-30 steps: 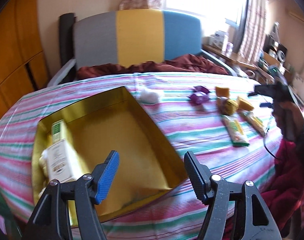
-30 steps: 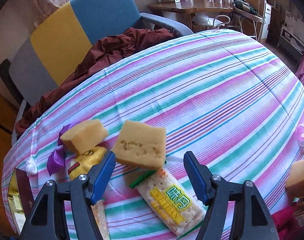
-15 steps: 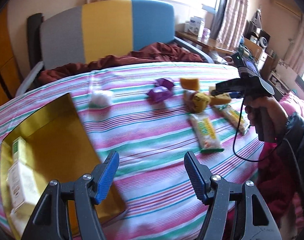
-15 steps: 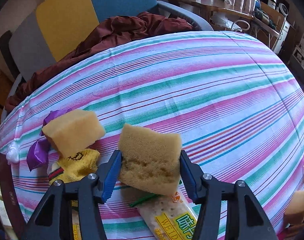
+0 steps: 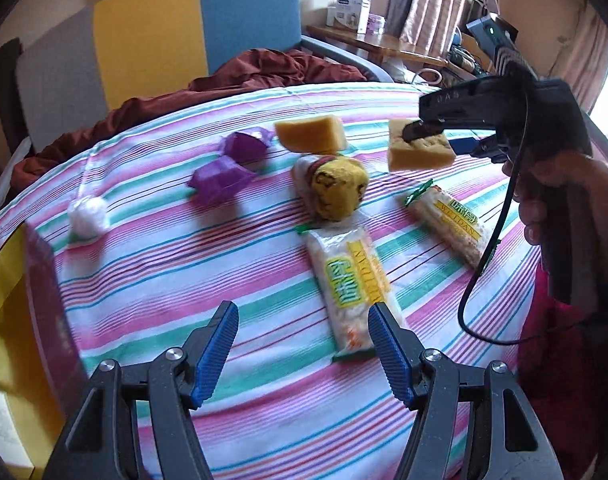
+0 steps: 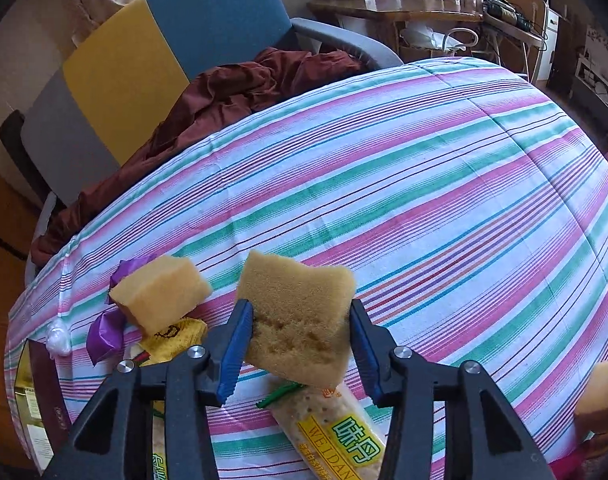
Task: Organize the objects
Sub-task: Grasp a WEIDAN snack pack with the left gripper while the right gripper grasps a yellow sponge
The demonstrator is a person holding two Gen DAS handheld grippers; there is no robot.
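My right gripper (image 6: pixel 300 330) is shut on a yellow sponge (image 6: pixel 300 316) and holds it a little above the striped table; it also shows in the left wrist view (image 5: pixel 417 148). My left gripper (image 5: pixel 304 340) is open and empty, low over the table, with a cracker packet (image 5: pixel 349 276) by its right finger. A second cracker packet (image 5: pixel 449 222), a second sponge (image 5: pixel 311 134), a yellow pouch (image 5: pixel 337 188), purple wrappers (image 5: pixel 224 176) and a white cotton ball (image 5: pixel 88 216) lie on the cloth. The gold box (image 5: pixel 8 320) is at the left edge.
A grey, yellow and blue chair (image 5: pixel 152 40) with a dark red cloth (image 5: pixel 264 70) stands behind the table. A wooden side table (image 6: pixel 395 4) with boxes stands at the back right. Another sponge piece (image 6: pixel 601 396) sits at the table's right edge.
My right gripper closed on the sponge and lifted it. My left gripper swung right, away from the gold box, toward the snacks on the cloth.
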